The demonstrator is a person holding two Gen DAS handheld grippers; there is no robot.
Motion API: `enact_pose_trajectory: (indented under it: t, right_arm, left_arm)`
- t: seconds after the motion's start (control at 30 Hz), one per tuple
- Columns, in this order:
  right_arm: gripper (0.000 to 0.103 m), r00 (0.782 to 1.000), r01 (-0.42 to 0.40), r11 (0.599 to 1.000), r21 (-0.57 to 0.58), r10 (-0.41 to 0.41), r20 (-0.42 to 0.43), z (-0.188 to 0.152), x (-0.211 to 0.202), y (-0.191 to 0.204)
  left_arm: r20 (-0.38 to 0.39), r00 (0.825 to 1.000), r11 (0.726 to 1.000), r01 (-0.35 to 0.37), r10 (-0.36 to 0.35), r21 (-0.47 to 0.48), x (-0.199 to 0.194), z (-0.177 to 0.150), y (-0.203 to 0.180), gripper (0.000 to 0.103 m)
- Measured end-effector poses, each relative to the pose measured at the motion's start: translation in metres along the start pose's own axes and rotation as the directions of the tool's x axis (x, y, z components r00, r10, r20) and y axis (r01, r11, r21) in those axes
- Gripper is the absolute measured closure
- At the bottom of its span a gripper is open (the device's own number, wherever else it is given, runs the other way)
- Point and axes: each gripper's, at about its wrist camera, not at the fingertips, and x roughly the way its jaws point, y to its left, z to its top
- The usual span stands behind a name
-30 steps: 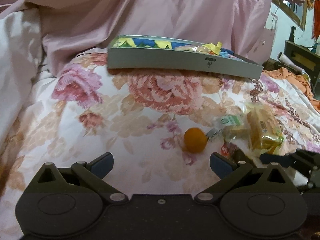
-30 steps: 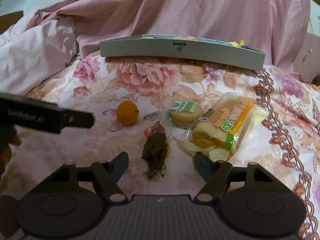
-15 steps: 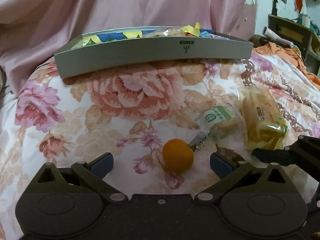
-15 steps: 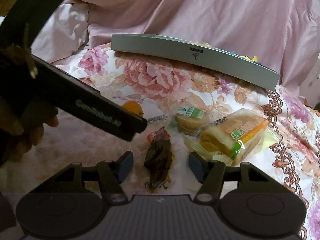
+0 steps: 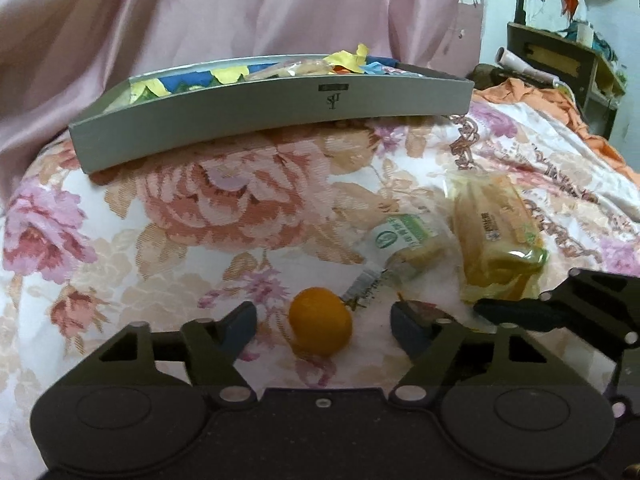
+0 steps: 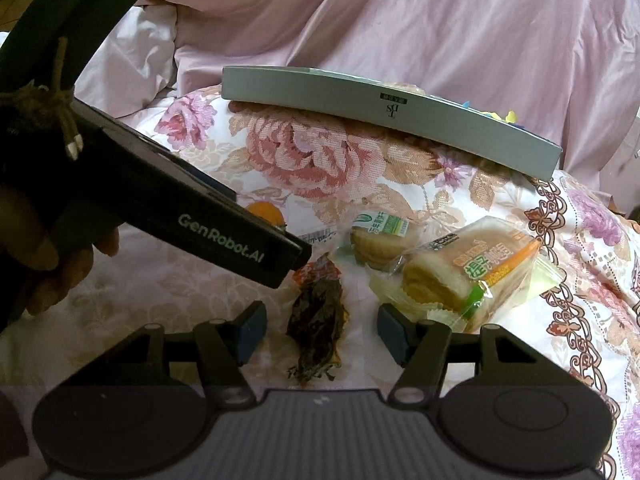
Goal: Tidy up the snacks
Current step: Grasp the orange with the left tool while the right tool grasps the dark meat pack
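Observation:
My left gripper [image 5: 323,325] is open, with a small orange [image 5: 320,327] lying between its fingers on the floral bedspread. My right gripper [image 6: 321,332] is open around a dark wrapped snack [image 6: 318,322]. A green-labelled biscuit pack [image 6: 380,240] and a wrapped cake [image 6: 466,276] lie to the right; both also show in the left wrist view, biscuit pack [image 5: 404,242] and cake [image 5: 496,240]. A grey tray [image 5: 272,120] with several colourful wrappers sits behind. The orange [image 6: 264,212] is partly hidden by the left gripper's body [image 6: 180,216].
Pink bedding [image 6: 400,20] is heaped behind the tray [image 6: 392,114]. The right gripper's fingers [image 5: 516,306] reach in at the right of the left wrist view. Orange cloth [image 5: 532,100] and dark furniture [image 5: 560,56] stand far right.
My left gripper has moved forward and right, so the orange now lies between its fingers. My right gripper has edged forward around the dark snack. Both stay open.

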Motion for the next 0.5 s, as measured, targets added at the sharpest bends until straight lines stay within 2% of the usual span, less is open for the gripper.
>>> enact_pose_trajectory:
  t: [0.13, 0.2, 0.37, 0.5]
  right_arm:
    - [0.042, 1.000, -0.004, 1.000, -0.004, 0.004, 0.004, 0.001, 0.000, 0.001]
    - [0.046, 1.000, -0.006, 1.000, -0.007, 0.006, 0.006, 0.000, 0.000, 0.001]
    - [0.053, 1.000, -0.010, 1.000, -0.018, 0.010, 0.009, 0.000, -0.001, 0.003]
    - [0.053, 1.000, -0.008, 1.000, -0.020, 0.008, 0.010, 0.001, 0.000, 0.003]
  left_arm:
    - [-0.004, 1.000, 0.999, 0.011, -0.011, -0.031, 0.001, 0.000, 0.001, 0.045]
    - [-0.005, 1.000, 0.999, 0.013, -0.014, -0.048, 0.000, -0.001, 0.001, 0.055]
    - [-0.007, 1.000, 0.992, 0.014, -0.015, -0.124, -0.001, -0.005, 0.007, 0.068]
    - [-0.003, 1.000, 0.978, 0.025, -0.026, -0.206, -0.005, -0.009, 0.014, 0.069]
